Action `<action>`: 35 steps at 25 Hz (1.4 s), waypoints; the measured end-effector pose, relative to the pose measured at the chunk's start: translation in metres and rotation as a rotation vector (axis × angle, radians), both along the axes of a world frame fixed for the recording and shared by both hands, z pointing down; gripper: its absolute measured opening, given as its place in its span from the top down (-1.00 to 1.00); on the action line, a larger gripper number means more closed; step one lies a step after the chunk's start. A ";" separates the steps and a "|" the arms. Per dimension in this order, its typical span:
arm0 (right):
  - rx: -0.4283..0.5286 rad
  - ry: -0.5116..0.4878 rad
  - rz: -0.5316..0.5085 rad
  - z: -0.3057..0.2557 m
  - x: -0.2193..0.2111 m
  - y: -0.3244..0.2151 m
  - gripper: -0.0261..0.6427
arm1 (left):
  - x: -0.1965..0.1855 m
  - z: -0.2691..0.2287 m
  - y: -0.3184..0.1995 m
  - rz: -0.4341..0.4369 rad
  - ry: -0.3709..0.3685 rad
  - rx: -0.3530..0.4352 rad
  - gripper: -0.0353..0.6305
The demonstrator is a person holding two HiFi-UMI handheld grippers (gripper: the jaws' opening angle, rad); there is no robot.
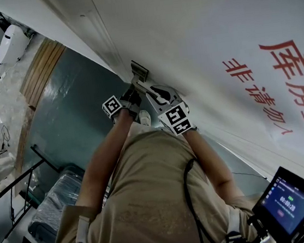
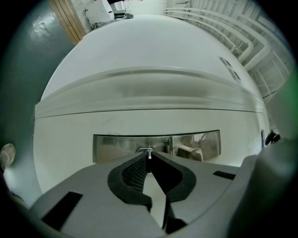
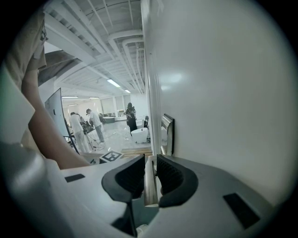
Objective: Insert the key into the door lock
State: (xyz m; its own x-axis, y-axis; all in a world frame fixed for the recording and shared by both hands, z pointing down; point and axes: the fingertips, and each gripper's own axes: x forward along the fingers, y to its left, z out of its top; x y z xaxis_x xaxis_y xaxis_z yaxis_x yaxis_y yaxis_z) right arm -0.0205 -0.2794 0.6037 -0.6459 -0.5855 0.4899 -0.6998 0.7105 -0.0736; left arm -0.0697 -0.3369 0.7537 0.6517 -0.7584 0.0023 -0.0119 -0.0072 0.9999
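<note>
Left tongs (image 2: pixel 148 154) pinch a small silver key (image 2: pixel 149 156) at the shiny metal lock plate (image 2: pixel 111 146) on the white door (image 2: pixel 139 56). Right tongs (image 3: pixel 150 157) squeeze the silver door handle (image 3: pixel 150 185).

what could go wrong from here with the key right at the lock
1. The left gripper pinches the thin key at its very tips. If the key meets the lock plate off the slot, it may twist or slip between the pads.
2. The right gripper is closed on the door handle. Any pull there could shift the door and spoil the key's line-up.
</note>
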 end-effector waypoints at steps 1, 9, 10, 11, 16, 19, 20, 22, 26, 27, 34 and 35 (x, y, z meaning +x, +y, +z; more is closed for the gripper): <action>0.000 0.000 0.000 0.001 0.000 0.000 0.67 | 0.000 0.002 0.000 -0.001 -0.006 -0.002 0.79; -0.004 0.003 -0.002 0.005 0.001 0.000 0.67 | -0.001 0.003 0.001 -0.018 0.016 -0.015 0.79; -0.004 0.003 -0.003 0.004 0.000 0.000 0.66 | -0.001 0.004 0.001 -0.020 0.022 -0.021 0.79; -0.004 0.000 -0.003 0.003 0.000 0.000 0.67 | -0.001 0.004 0.001 -0.022 0.036 -0.026 0.79; -0.002 -0.004 -0.001 0.003 0.000 0.000 0.67 | -0.001 0.003 0.000 -0.021 0.024 -0.008 0.79; -0.007 -0.002 0.001 0.004 0.000 0.001 0.66 | -0.001 0.006 0.000 -0.013 -0.048 0.013 0.79; -0.008 -0.001 0.000 0.004 0.000 0.001 0.67 | -0.001 0.006 0.000 -0.012 -0.066 0.019 0.79; -0.007 0.001 -0.003 0.005 -0.001 0.002 0.66 | 0.000 0.003 -0.001 -0.012 -0.082 0.036 0.79; -0.011 0.006 -0.008 0.008 -0.001 0.003 0.67 | -0.001 0.004 -0.002 -0.032 -0.037 0.017 0.79; -0.010 0.007 -0.008 0.008 0.000 0.003 0.66 | -0.001 0.005 -0.003 -0.041 -0.012 0.005 0.79; -0.015 0.011 -0.008 0.009 0.000 0.005 0.67 | 0.001 0.002 -0.004 -0.048 -0.029 -0.003 0.79; -0.017 0.012 -0.007 0.009 0.000 0.005 0.67 | 0.001 0.003 -0.004 -0.031 -0.081 0.020 0.79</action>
